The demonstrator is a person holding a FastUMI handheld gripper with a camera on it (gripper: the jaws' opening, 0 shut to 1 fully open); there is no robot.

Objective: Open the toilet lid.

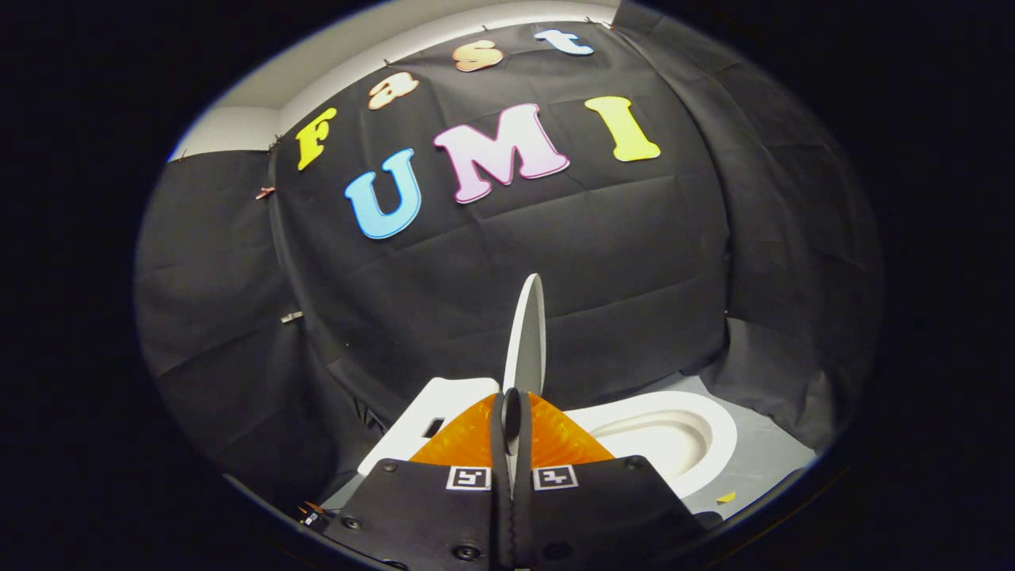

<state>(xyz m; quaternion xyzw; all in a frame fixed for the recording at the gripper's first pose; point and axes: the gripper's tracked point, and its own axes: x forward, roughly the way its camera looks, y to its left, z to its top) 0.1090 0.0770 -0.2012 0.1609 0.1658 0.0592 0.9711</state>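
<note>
Gripper view is looking forward along the two fingers toward the black cloth wall (507, 262) of the booth. The gripper (512, 416) is sitting low in the foreground with its fingers drawn almost together, and both are pressing on the near edge of the toilet lid (527, 333), so it is clamping the lid between them. The lid is standing upright, seen nearly edge-on as a thin pale blade rising from between the fingertips up against the dark cloth. Two small square markers (511, 477) are showing side by side on the gripper body, just behind the fingers.

Beyond the fingers, on the right of the lid, the toilet seat (698, 412) is lying flat with its white rim circling the open bowl (662, 440). On the left of the lid, the white block of the toilet tank (432, 408) is sitting against the cloth. The grey floor (765, 464) is showing past the seat on the right, where the cloth is draping down onto it.
</note>
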